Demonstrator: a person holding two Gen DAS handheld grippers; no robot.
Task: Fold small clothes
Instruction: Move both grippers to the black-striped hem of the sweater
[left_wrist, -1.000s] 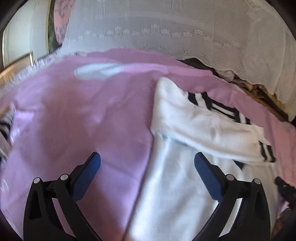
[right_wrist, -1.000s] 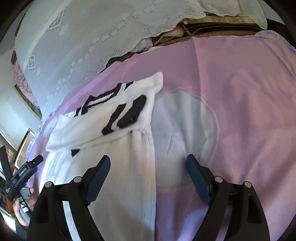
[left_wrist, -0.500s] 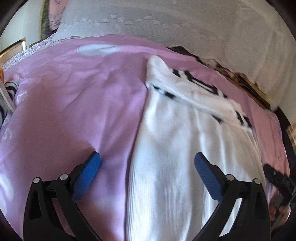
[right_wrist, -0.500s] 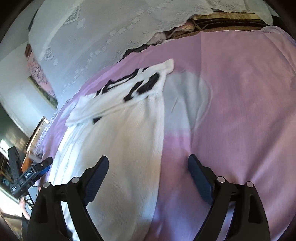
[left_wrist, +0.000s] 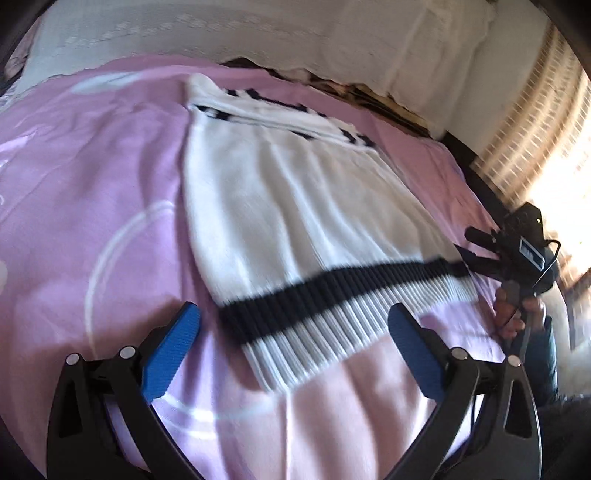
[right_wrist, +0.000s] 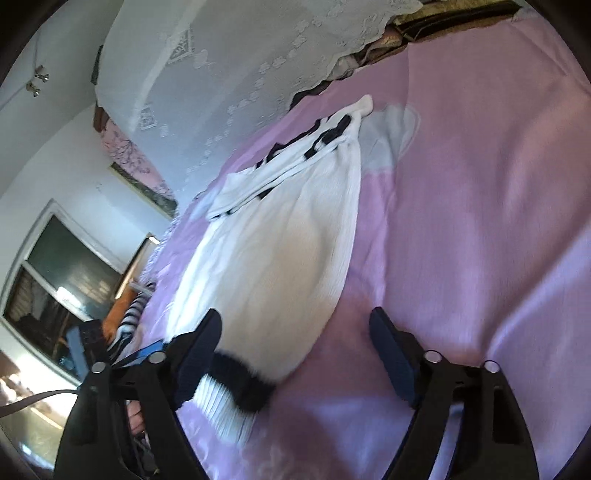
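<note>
Broadly, by size, what lies before you:

Pink bedspread (left_wrist: 92, 177) — covers the whole bed, printed with pale white ring outlines; bare on both sides of the garment.

Lace cover (right_wrist: 229, 62) — white, draped over the head end of the bed, its scalloped edge lying just past the far end of the garment.

White knit sweater (left_wrist: 295, 206) — spread flat along the bedspread, collar end away from you with black stripes and a sleeve folded across the top; the near hem is ribbed white under a black band (left_wrist: 332, 291).

Window (right_wrist: 62, 280) — dark-paned, at the left edge of the right wrist view.

Your left gripper (left_wrist: 295, 343) — released, its blue pads standing wide apart above the hem; the ribbed edge lies in the gap between them, and neither pad presses on it.

Your right gripper (right_wrist: 295, 350) — jaws have just been closing yet stand apart; the sweater's near right hem corner lies between them, beside the left finger, with no pad pressing on cloth. In the left wrist view it shows at the hem's right end, held in your hand (left_wrist: 517, 314)

Striped cloth (right_wrist: 129, 321) — black and white, partly hidden at the bed's left edge
</note>
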